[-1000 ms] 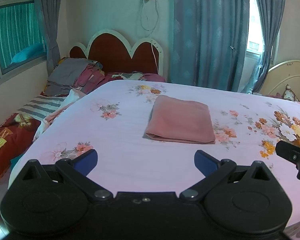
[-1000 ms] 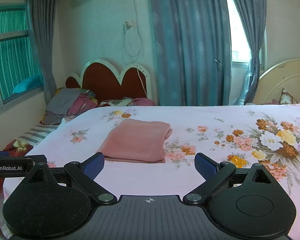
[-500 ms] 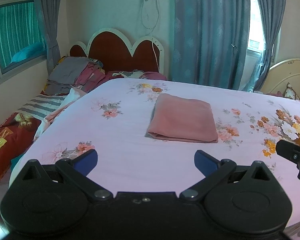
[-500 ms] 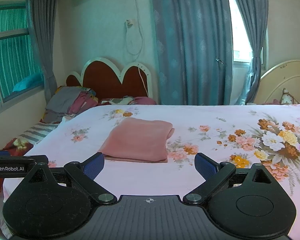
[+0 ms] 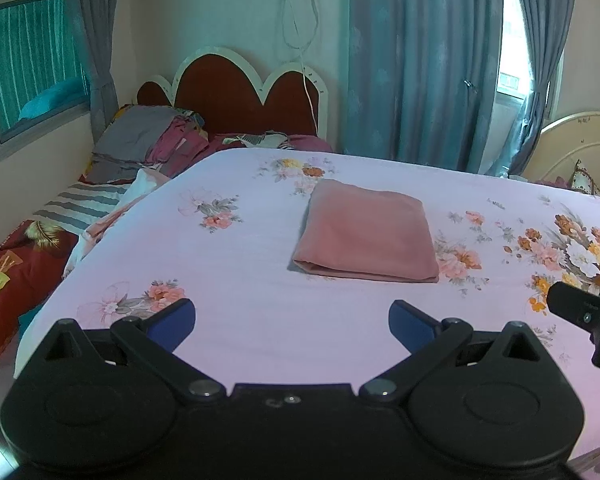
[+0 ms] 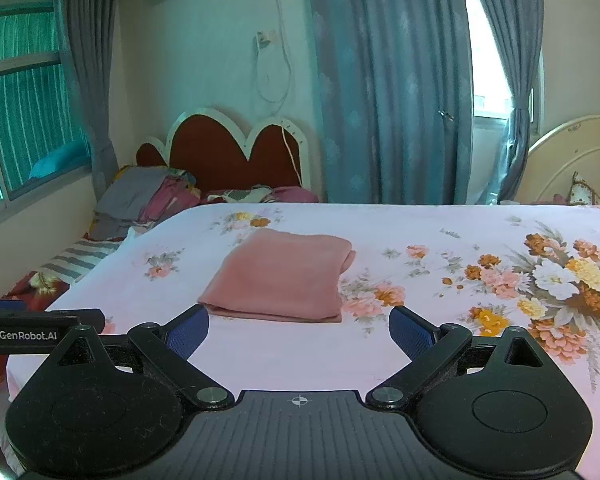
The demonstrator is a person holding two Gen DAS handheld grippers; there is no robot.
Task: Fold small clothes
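A pink cloth lies folded into a neat rectangle near the middle of the bed, flat on the floral sheet, its thick folded edge toward the grippers and layered edges showing at its far right corner in the right wrist view. Nothing touches it. The left gripper hangs over the near part of the bed, jaws spread wide and empty, blue pads well apart; the cloth sits ahead of it, slightly right of centre. The right gripper is likewise held above the sheet with jaws wide apart and holding nothing; the cloth's near edge lies just beyond its pads, slightly left of centre. Part of the right gripper shows at the right edge of the left view, and the left gripper's side, marked GenRobot.AI, shows at the left edge of the right view. Behind the bed stand a red scalloped headboard and blue curtains. A pile of clothes rests to the left by the headboard, well apart from the cloth. A window is on the left wall.
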